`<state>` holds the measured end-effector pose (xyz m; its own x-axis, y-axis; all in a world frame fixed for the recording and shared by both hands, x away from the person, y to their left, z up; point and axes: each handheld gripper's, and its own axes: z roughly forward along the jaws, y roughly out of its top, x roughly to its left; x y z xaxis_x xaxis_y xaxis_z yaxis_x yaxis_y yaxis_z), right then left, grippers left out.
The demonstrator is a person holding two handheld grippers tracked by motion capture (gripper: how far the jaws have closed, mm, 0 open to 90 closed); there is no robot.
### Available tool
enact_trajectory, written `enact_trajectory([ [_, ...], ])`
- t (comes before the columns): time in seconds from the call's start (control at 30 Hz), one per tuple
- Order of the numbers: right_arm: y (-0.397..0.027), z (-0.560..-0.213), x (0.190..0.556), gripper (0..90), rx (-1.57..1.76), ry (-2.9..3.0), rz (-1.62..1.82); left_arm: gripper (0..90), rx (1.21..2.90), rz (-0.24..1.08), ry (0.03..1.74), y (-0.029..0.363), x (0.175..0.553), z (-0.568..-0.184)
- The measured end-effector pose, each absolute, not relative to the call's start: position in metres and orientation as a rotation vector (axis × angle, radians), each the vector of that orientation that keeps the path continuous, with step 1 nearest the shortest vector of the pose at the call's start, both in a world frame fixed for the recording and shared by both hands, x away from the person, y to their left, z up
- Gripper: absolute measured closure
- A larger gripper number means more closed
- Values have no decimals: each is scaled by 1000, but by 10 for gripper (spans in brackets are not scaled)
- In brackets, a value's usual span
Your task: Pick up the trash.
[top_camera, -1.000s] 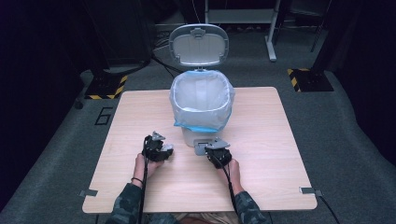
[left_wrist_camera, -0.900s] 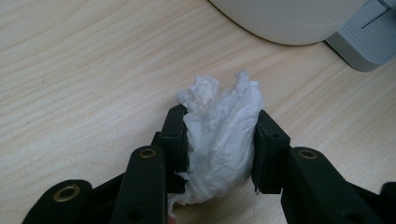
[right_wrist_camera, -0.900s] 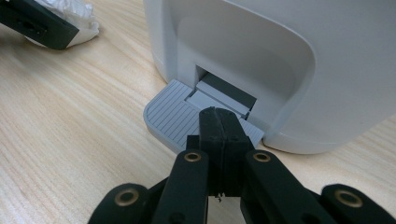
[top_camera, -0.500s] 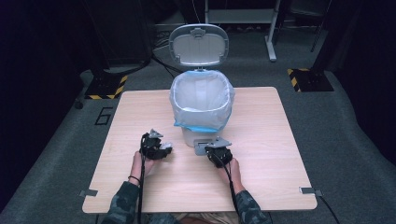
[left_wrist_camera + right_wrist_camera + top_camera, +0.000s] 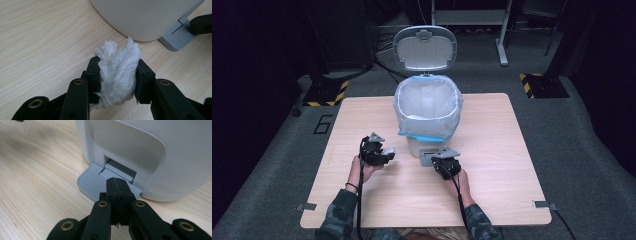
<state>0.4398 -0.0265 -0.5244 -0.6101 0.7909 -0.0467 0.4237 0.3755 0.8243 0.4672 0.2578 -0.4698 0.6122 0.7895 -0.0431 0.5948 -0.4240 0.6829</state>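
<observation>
A white pedal bin (image 5: 428, 117) lined with a clear bag stands mid-table with its lid (image 5: 425, 47) raised. My left gripper (image 5: 384, 155) (image 5: 117, 75) is shut on a crumpled white tissue (image 5: 117, 72) (image 5: 388, 152), held just above the wood to the left of the bin's base (image 5: 147, 17). My right gripper (image 5: 442, 162) (image 5: 117, 186) has its jaws shut with nothing between them. Its tips rest on the grey foot pedal (image 5: 92, 183) (image 5: 428, 157) at the bin's front.
The light wooden table (image 5: 492, 150) has bare wood on both sides of the bin and in front of the hands. Dark grey floor surrounds it. Black stands with yellow-striped feet (image 5: 324, 92) and a desk leg (image 5: 502, 45) lie behind.
My left gripper has lifted slightly with the tissue in it. The right gripper has stayed on the pedal and the lid remains up.
</observation>
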Motion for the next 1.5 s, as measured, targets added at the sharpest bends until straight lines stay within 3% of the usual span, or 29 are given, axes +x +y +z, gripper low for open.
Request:
enact_trajectory([
  [0.8, -25, -524, 439, 871, 1051, 2194, 1111, 627, 2177, 363, 1019, 261, 468, -431],
  [1.5, -25, -524, 439, 900, 1048, 2204, 1112, 628, 2179, 377, 958, 258, 469, -395],
])
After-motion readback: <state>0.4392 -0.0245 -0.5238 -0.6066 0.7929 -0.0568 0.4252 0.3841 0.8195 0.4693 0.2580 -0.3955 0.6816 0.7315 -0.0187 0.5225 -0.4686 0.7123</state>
